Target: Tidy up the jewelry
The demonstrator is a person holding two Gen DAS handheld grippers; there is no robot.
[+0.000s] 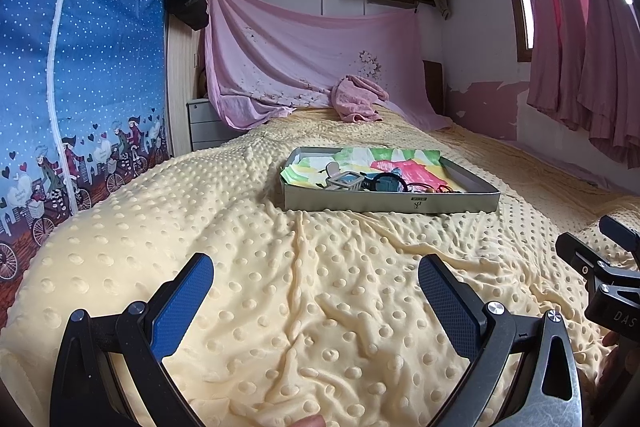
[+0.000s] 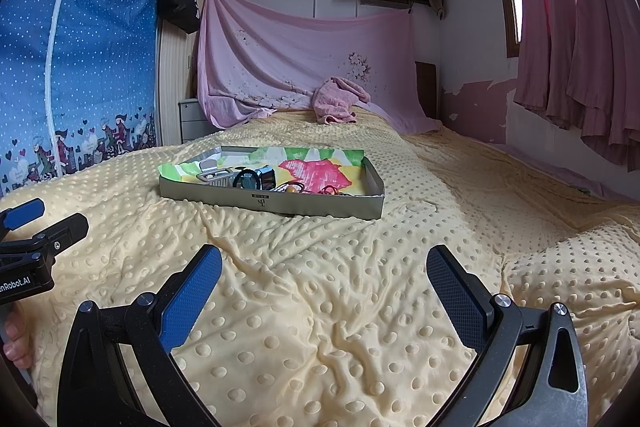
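While both tools were held low over the bed, the scene was recorded as follows.

Left gripper [image 1: 316, 277]: was held above the near part of the yellow dotted blanket [image 1: 320, 307]; its jaws were spread wide, with nothing held between the blue pads [image 1: 184, 303].

Right gripper [image 2: 324, 269]: was held just beside the left one, likewise over the blanket's near part; its jaws were spread wide and nothing was gripped.

Tray [image 1: 390, 203]: a shallow grey box was set on the blanket toward the middle of the bed, well apart from both grippers, and was lined with a brightly coloured paper [image 1: 412, 165].

Jewelry [image 1: 424, 187]: small pieces were gathered along the tray's near wall; they were too small to be told apart.

Watch [image 2: 256, 179]: a dark watch was laid among the pieces, beside a small grey basket [image 2: 216, 177] toward the tray's near left corner.

Pink towel [image 2: 338, 99]: was bunched at the far edge of the bed, below a draped pink sheet [image 2: 304, 55].

Fingers [image 2: 16, 335]: part of a hand was seen at the left gripper's handle in the right wrist view.
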